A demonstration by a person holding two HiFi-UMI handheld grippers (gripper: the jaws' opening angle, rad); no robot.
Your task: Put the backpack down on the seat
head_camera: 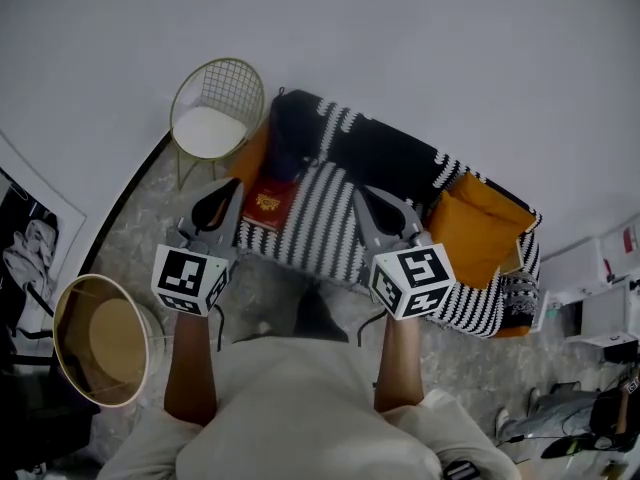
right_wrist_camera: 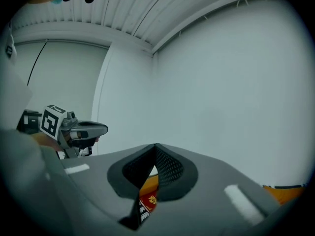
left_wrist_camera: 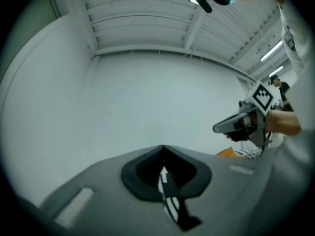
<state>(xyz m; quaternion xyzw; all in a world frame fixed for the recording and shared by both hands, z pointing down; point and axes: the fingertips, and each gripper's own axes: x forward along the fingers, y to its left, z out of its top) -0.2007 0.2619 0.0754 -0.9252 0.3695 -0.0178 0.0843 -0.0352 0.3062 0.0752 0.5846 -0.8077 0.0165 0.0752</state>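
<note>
Striped sofa (head_camera: 330, 218): backpack (head_camera: 290, 138) lies beyond left gripper (head_camera: 224, 194), right gripper (head_camera: 366, 198); both jaws clenched, empty.

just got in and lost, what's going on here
A person stands over a striped sofa with a gripper in each hand. The left gripper and right gripper are both shut and empty. A dark backpack lies on the seat at the end near the wire chair, a red item next to it.
</note>
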